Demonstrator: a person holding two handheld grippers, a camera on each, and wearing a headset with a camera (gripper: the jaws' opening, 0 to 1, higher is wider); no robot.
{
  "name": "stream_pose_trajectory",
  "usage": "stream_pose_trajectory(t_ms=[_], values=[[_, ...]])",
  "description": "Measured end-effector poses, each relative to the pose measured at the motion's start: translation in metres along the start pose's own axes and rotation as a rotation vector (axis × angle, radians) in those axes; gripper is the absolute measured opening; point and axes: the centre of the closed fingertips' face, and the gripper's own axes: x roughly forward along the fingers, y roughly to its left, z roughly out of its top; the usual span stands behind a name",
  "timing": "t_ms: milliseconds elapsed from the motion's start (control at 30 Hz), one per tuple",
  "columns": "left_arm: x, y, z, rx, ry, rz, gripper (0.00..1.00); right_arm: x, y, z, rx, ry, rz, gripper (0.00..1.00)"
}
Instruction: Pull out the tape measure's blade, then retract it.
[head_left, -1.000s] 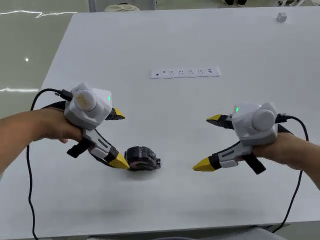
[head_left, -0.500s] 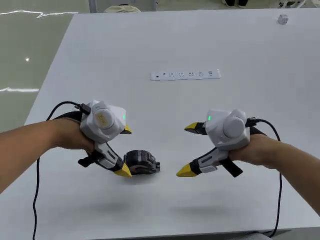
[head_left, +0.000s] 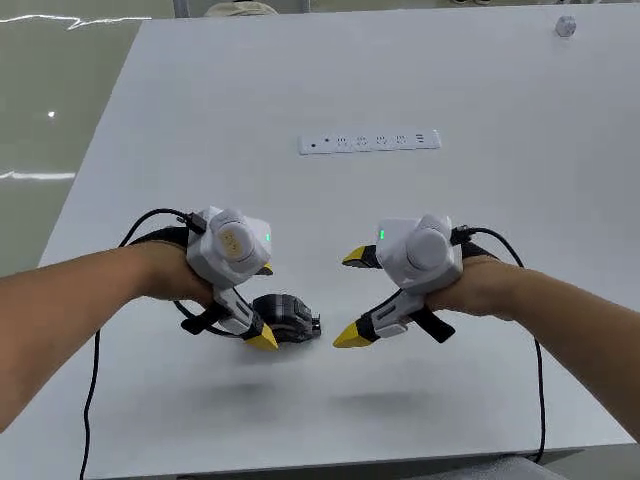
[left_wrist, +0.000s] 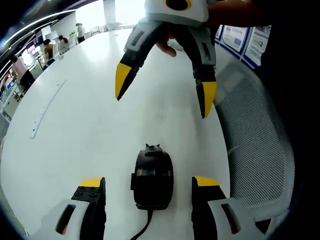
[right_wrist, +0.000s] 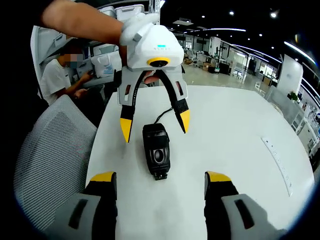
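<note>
Black hard-cased tape measure (head_left: 287, 318) sits on white table (head_left: 400, 80) between left gripper's (head_left: 264, 305) spread jaws. Right gripper (head_left: 347, 297), jaws also apart, faces it. Case prob. rigid, slick — best hold for the blade: tab at nose.

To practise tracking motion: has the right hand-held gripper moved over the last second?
Yes. Against the power strip, which stays put, the right hand-held gripper has closed in leftward on the tape measure.
</note>
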Motion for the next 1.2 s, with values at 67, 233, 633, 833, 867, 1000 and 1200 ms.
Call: stream_pose_trajectory(t_ms=[67,233,633,833,867,1000,1200], values=[[0.006,-0.002,-0.002,-0.024,0.008,-0.021,0.65,0.004,-0.001,-0.001,0.003,0.005,0.002,0.72],[0.017,0.006,-0.006,-0.037,0.033,-0.005,0.58,0.009,-0.004,0.003,0.012,0.006,0.007,0.7],[0.028,-0.006,-0.006,-0.031,0.052,-0.044,0.37,0.026,-0.002,-0.004,0.004,0.075,0.083,0.62],[0.028,-0.004,-0.005,-0.012,0.031,-0.026,0.36,0.032,0.001,-0.01,-0.027,0.114,0.109,0.59],[0.028,-0.004,-0.005,-0.013,0.03,-0.026,0.36,0.034,0.001,-0.012,-0.03,0.121,0.113,0.57],[0.028,-0.004,-0.005,-0.004,0.024,-0.028,0.35,0.039,0.001,-0.02,-0.045,0.158,0.128,0.54],[0.028,-0.005,-0.005,-0.002,0.023,-0.028,0.35,0.049,0.003,-0.026,-0.045,0.208,0.149,0.44]])
